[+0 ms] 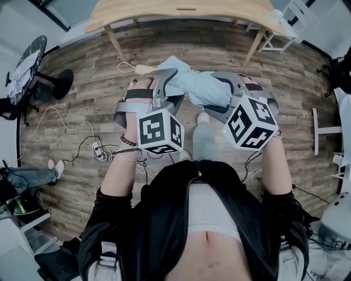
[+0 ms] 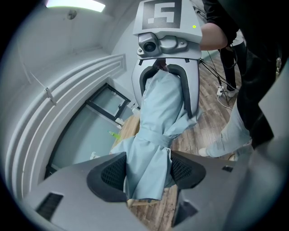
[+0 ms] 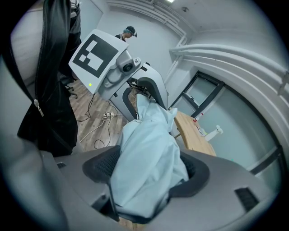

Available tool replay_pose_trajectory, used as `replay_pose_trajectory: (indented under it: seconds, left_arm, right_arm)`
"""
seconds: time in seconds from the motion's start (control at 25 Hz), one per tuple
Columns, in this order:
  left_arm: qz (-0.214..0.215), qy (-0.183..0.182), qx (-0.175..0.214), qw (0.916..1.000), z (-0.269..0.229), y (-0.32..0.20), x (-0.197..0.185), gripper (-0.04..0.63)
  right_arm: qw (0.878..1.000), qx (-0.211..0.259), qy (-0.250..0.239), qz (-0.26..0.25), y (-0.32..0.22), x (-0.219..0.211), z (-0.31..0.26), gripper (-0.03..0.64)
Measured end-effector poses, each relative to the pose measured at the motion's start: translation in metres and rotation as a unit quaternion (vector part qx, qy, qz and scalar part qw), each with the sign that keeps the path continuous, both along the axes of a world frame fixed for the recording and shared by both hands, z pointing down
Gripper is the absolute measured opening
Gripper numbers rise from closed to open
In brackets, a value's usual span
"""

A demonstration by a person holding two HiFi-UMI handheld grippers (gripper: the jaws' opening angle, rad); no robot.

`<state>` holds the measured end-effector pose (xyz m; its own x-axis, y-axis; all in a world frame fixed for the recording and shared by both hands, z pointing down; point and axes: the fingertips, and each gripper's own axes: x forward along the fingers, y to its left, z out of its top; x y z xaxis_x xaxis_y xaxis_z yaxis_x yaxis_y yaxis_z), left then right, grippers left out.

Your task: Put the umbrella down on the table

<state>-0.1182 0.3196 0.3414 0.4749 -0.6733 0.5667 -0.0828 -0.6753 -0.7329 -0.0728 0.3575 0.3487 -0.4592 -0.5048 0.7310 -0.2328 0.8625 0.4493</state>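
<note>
Head view: fingers of left gripper and right gripper clamp the ends of a folded umbrella, holding it level short of the surface.

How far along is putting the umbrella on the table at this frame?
Done: the folded umbrella is picked up, clamped near each end by the left gripper and right gripper. In hand: it is held over the floor. Left: reach the wooden table ahead, lay it down, release.
</note>
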Motion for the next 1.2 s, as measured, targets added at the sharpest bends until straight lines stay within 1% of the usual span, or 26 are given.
replay_pose_trajectory:
  seconds: [0.24,0.52,0.88,1.2]
  left_arm:
    - [-0.006,-0.001,0.006,1.0,0.006,-0.036,0.01,0.281]
    - [-0.026,-0.003,0.021,0.9994,0.001,-0.112,0.03,0.279]
    - [-0.048,0.006,0.037,0.9981,-0.02,-0.215,0.071,0.279]
    - [-0.06,0.011,0.031,0.9977,-0.019,-0.272,0.105,0.279]
  right_arm:
    - [1.0,-0.002,-0.003,-0.009,-0.037,0.01,0.006,0.352]
    - [1.0,0.009,-0.001,-0.026,-0.115,0.032,0.002,0.351]
    - [0.998,0.026,0.008,-0.048,-0.22,0.074,-0.019,0.351]
    - [0.998,0.019,0.014,-0.059,-0.279,0.109,-0.018,0.351]
